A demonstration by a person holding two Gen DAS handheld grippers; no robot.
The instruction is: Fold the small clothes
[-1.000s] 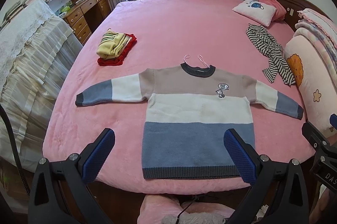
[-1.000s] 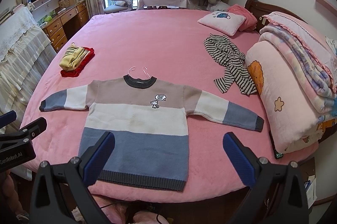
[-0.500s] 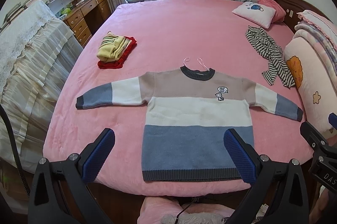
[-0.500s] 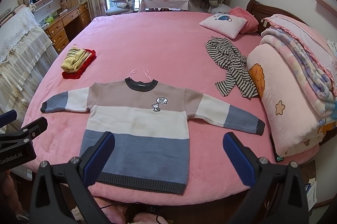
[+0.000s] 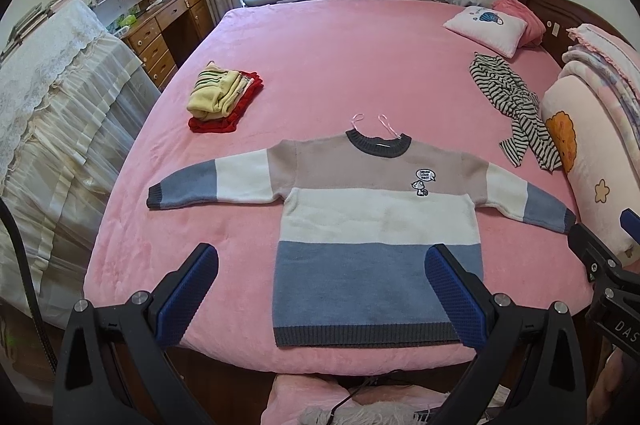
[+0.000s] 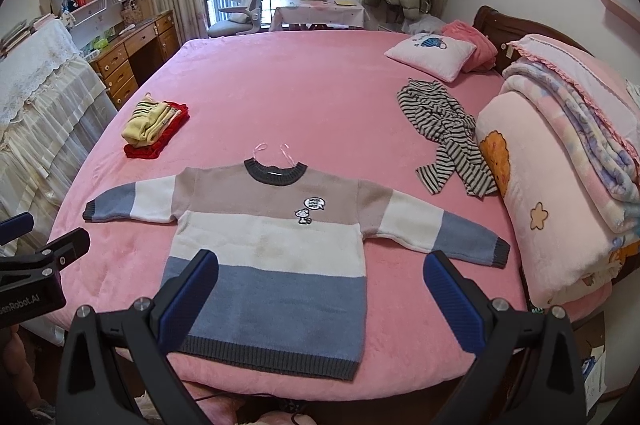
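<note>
Lying flat and face up across the near half of a pink bed (image 5: 340, 65), a child's colour-block sweater (image 5: 376, 221) fills the centre of the left wrist view, both sleeves spread wide and its dark ribbed hem running along the bed's near edge. The left gripper (image 5: 320, 289) hangs above that edge with its blue-padded fingers spread wide and nothing between them; the hem's lower right corner sits behind the right-hand pad (image 5: 456, 297), though contact cannot be judged. In the right wrist view, the right gripper (image 6: 320, 289) is likewise wide open and empty, its left pad (image 6: 188, 301) overlapping the sweater's blue band in the lower centre of the frame. Each gripper shows at the edge of the other's picture, at lower right and lower left respectively.

A folded stack of clothes (image 5: 224, 97), yellow on top of red, rests on the bed at the left of centre, well apart from the sweater. A crumpled black-and-white striped garment (image 5: 516, 113) lies at the right, near a rolled pink blanket (image 5: 588, 169) bearing star and cookie designs. A white pillow (image 5: 484, 29) sits at the upper right by the wooden headboard. A desk (image 5: 168, 25) with drawers stands at the upper left.
</note>
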